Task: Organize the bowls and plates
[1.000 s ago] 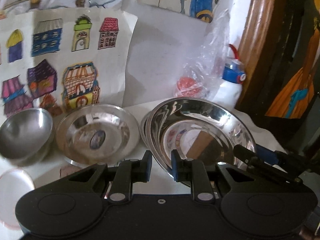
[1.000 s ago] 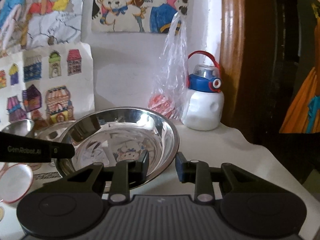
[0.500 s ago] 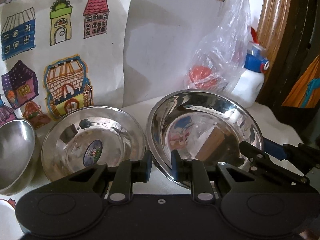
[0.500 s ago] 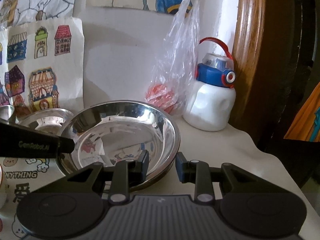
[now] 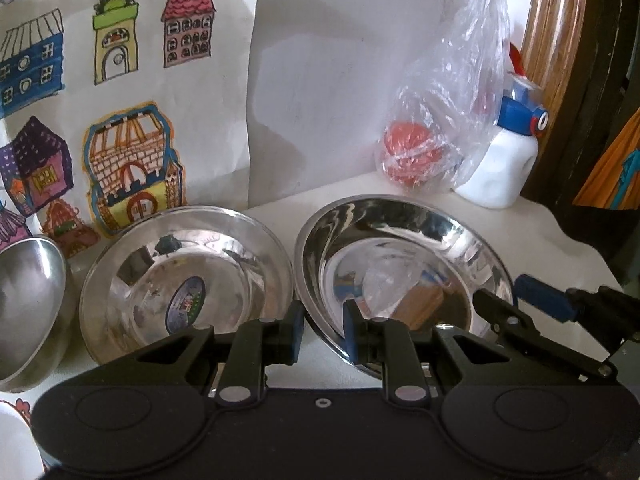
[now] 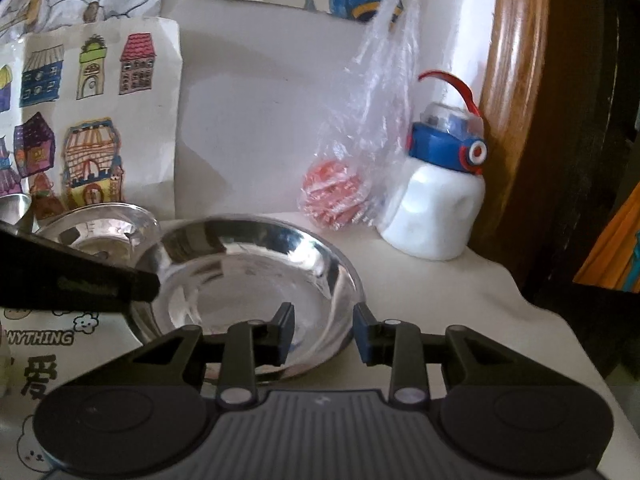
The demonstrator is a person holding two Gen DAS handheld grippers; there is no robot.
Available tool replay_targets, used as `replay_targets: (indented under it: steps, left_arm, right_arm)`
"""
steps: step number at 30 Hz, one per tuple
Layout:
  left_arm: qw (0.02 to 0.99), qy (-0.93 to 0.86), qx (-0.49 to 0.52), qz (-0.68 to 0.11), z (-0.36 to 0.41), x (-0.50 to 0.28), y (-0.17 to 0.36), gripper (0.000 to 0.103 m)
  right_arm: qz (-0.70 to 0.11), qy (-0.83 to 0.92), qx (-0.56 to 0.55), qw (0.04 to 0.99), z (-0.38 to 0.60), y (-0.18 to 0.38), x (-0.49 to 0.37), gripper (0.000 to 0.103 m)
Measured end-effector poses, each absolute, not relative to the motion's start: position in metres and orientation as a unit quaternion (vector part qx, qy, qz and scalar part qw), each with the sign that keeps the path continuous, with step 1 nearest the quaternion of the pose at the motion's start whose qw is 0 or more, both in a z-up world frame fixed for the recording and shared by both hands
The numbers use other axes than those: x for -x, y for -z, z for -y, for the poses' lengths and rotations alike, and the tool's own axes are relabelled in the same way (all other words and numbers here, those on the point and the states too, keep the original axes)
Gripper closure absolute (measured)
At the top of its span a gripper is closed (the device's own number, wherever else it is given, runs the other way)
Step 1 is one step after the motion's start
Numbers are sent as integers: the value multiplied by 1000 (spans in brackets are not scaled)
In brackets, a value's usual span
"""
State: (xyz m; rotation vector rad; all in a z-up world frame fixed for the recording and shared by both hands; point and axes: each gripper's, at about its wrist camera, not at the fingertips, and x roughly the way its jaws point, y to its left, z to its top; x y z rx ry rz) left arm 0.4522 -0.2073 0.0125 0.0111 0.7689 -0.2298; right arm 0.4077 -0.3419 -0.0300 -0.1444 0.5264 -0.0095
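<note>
Bowl (image 5: 28, 304) sits at the far left of your left camera, on the desk (image 5: 540, 232), cut by the edge of the picture. Just beside it, to the right, a small plate (image 5: 184, 280) with an oval sticker in its middle lies flat, and its rim almost touches the big plate (image 5: 404, 264). Your left gripper (image 5: 320, 328) has its fingers (image 5: 295, 330) apart, one on each side of the near-left rim of the big plate; if the pads touch the metal, I cannot tell. In the right camera, your right gripper (image 6: 322, 332) is also open: the left finger is over the inside of the big plate (image 6: 248, 272), the right finger is outside its rim, so the rim passes between them without being pinched. Behind the plates a drawing (image 5: 120, 112) of coloured houses leans on the wall. Further right, a plastic bag (image 6: 368, 152) holding something red stands near a white bottle (image 6: 436, 208) with a blue cap.
</note>
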Motion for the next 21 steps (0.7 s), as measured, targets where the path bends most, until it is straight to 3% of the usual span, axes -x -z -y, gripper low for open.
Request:
replay_targets:
  steps: [3,8,11,13,16,18,21]
  left_arm:
    - [920,113,-7,-375,206,-453,-11,80]
    - [921,114,5,-373,198,-450,-16,78]
    - [926,119,4,-359,193,-443,-26,56]
    - [931,120,11,-345,185,-437,-34,30]
    - [939,123,17,-320,169,-428,-47,12]
    - [942,128,18,-311,157,-424,-56,3]
    - [944,145,31,-295,135,-416,-72,1]
  right_arm:
    - [-256,5,84,963,337,29,-407,67]
    - [-251,9,78,965,340,27,-399,48]
    - [-240,10,68,968,343,22,-389,31]
    - [-228,11,63,972,343,15,-380,19]
    - [-199,11,55,978,342,0,-362,5]
    - [-185,9,51,981,341,-11,-353,2]
    - [-160,10,45,986,336,-28,-339,0]
